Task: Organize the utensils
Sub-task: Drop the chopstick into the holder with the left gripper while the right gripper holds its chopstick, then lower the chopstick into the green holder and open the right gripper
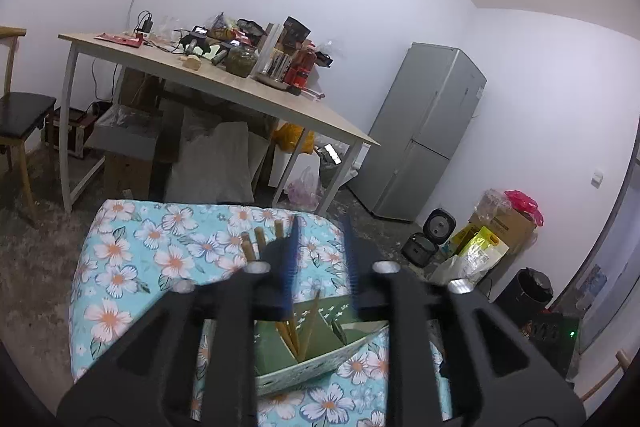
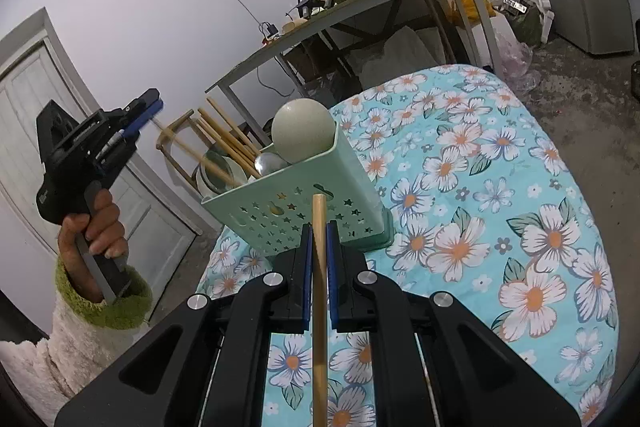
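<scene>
My right gripper point(image 2: 319, 227) is shut on a wooden chopstick point(image 2: 319, 307) that runs up between its blue pads, its tip just in front of the green utensil basket point(image 2: 304, 219). The basket stands on the floral-covered table point(image 2: 500, 187) and holds several wooden chopsticks point(image 2: 228, 139), a pale ladle point(image 2: 303, 131) and a metal spoon point(image 2: 268, 162). My left gripper point(image 1: 320, 247) is open and empty, hovering above the basket point(image 1: 316, 347), whose chopsticks point(image 1: 256, 243) stick up beside its left finger. It also shows raised at the left of the right wrist view point(image 2: 144, 111).
A cluttered wooden desk point(image 1: 224, 87) stands behind the floral table, with bags and boxes under it. A grey fridge point(image 1: 424, 131), rice cooker point(image 1: 438, 225) and boxes point(image 1: 500, 227) are to the right. A chair point(image 1: 20, 119) is at the left. A white door point(image 2: 48, 131) is behind the left hand.
</scene>
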